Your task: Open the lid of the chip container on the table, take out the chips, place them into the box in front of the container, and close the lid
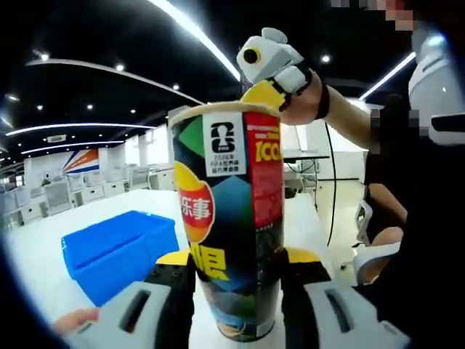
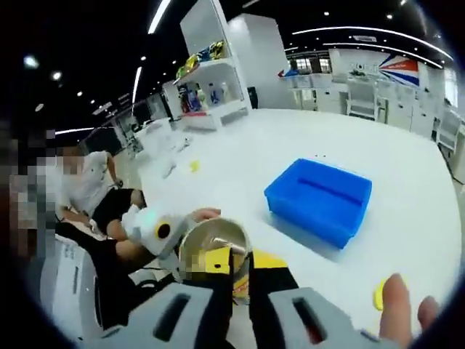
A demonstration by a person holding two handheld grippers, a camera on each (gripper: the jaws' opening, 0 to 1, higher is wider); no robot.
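The chip container (image 1: 234, 218) stands upright on the white counter (image 1: 43, 269), clenched low on its body by the left claw (image 1: 236, 273). At its rim the right claw (image 2: 240, 267) has its jaws nearly together, reaching at the open top; whether they pinch a chip or the edge I cannot tell (the can mouth (image 2: 215, 243) looks uncovered, silvery inside). The blue box (image 1: 120, 251) sits near, beside the container. A hard tug from the top could tip the tall can or crush chips.
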